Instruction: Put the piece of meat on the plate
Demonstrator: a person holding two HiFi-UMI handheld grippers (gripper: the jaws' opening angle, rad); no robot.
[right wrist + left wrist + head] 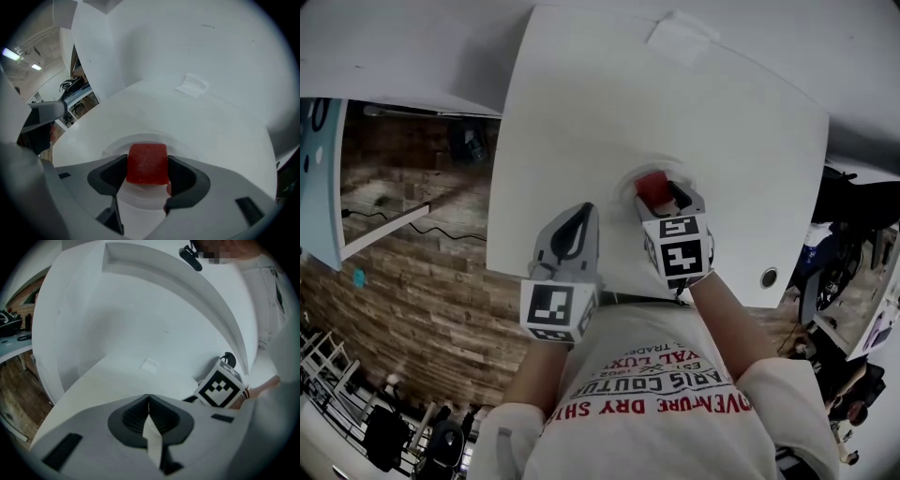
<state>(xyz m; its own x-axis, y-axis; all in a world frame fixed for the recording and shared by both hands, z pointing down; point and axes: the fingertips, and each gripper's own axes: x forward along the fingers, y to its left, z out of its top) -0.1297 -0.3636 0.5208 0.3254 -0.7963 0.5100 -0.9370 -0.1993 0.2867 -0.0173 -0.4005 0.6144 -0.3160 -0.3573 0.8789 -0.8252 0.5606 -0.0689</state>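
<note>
A red block of meat (147,163) sits between the jaws of my right gripper (147,169), which is shut on it. Just under the meat lies a white plate (117,146) on the white table; whether the meat touches it I cannot tell. In the head view the meat (652,187) and the right gripper (660,196) are over the plate (626,184) near the table's front edge. My left gripper (577,223) is to the left of it, shut with nothing held, its jaws pressed together in the left gripper view (148,405).
The round white table (609,103) carries a small white paper patch (678,33) at its far side, also seen as a patch (191,86) beyond the plate. A wooden floor and furniture lie beyond the table's left edge. The right gripper's marker cube (220,387) shows beside the left gripper.
</note>
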